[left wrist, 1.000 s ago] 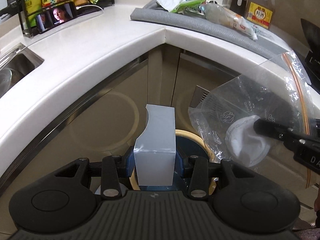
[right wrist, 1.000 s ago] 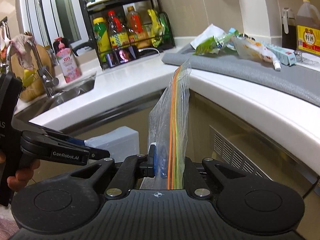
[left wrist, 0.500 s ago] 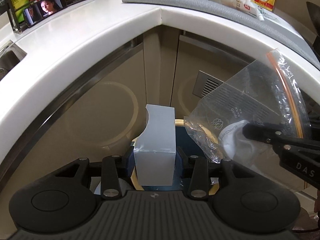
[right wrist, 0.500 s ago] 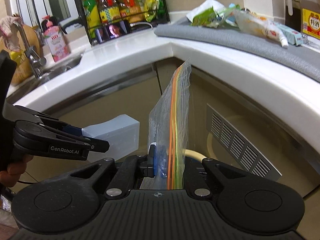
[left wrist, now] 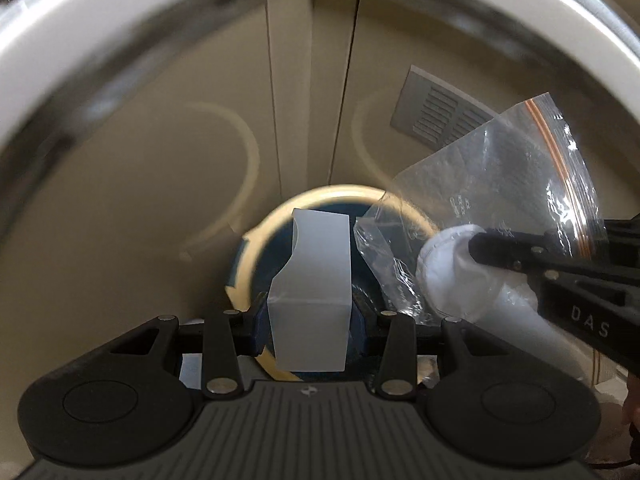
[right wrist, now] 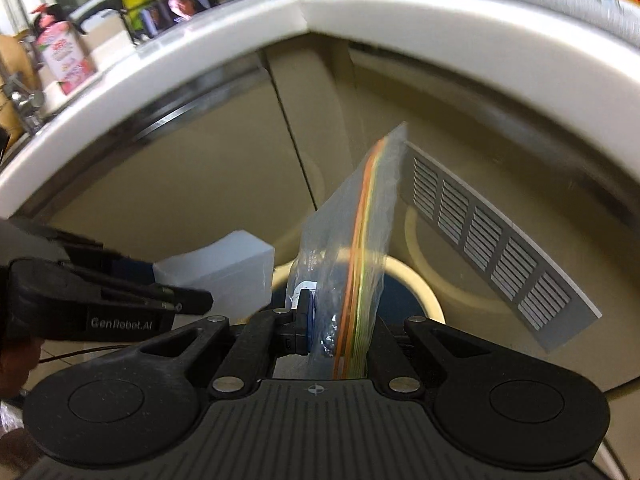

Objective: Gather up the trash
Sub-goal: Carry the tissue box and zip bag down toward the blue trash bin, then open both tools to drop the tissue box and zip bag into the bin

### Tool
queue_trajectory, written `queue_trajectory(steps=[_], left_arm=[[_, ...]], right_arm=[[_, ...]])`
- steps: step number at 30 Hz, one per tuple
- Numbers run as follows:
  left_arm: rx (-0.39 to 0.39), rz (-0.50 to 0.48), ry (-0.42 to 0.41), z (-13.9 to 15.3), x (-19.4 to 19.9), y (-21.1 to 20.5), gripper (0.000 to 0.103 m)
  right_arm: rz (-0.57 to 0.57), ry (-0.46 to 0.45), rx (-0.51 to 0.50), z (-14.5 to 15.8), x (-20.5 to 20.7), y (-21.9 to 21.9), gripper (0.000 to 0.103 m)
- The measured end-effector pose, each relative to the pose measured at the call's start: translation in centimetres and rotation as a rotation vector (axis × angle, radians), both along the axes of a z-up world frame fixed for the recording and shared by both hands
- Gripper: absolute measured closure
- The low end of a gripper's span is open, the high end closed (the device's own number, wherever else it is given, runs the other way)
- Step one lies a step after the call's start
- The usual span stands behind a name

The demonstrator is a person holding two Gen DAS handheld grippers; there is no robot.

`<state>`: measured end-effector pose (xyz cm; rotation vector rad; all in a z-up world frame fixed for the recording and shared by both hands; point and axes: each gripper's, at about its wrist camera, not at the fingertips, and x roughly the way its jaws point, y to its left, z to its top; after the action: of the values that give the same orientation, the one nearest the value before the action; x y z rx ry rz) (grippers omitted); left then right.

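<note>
1. The left gripper point(left wrist: 310, 316) points steeply down, and its jaws are clamped on a pale grey box point(left wrist: 310, 300) that sits squarely between them and stands up past the fingertips.
2. The box is upright, with a curved notch cut from its upper left edge, and its far end overlaps the bin's opening in the left wrist view.
3. Below it stands a round bin point(left wrist: 256, 240) with a cream rim and a dark blue inside.
4. The right gripper point(right wrist: 334, 332) has its fingers pressed together, pinching a clear zip bag point(right wrist: 352, 248) near its lower edge.
5. The bag rises edge-on from between those fingers, tilted to the right, with orange and green seal stripes along its far side.
6. In the left wrist view the same bag point(left wrist: 500, 200) hangs just right of the box and over the right side of the bin's rim, and a crumpled white item point(left wrist: 452, 272) inside it lies right at the right gripper's fingertips.
7. The box and the bag are close together but apart.
8. Behind them are beige cabinet doors point(left wrist: 160, 184), a grey vent grille point(right wrist: 492, 240) and the white counter edge point(right wrist: 160, 80).
9. The upper parts of both views are blurred.
</note>
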<state>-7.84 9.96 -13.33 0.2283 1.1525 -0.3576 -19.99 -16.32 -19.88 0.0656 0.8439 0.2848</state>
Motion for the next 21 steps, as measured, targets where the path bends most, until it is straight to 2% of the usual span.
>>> queue_trajectory(steps=[5, 8, 12, 14, 16, 21], left_arm=[[0.006, 0.018, 0.063, -2.7, 1.8, 0.0, 0.058], [0.013, 0.042, 0.098, -4.0, 2.5, 0.2, 0.058], [0.026, 0.054, 0.112, -4.8, 2.7, 0.6, 0.058], [0.028, 0.056, 0.12, -5.0, 2.6, 0.7, 0.058], [0.034, 0.056, 0.124, -5.2, 2.6, 0.8, 0.058], [0.04, 0.061, 0.144, -6.3, 3.3, 1.2, 0.058]], right_arm=[[-0.077, 0.085, 0.054, -2.4, 2.2, -1.0, 0.099], [-0.144, 0.117, 0.153, -3.3, 3.2, -2.1, 0.099], [-0.181, 0.077, 0.3, -3.8, 3.3, -3.0, 0.099], [-0.174, 0.067, 0.34, -4.1, 3.5, -2.9, 0.099], [-0.173, 0.089, 0.317, -4.7, 3.9, -2.3, 0.099], [-0.188, 0.189, 0.186, -7.3, 4.9, -0.8, 0.099]])
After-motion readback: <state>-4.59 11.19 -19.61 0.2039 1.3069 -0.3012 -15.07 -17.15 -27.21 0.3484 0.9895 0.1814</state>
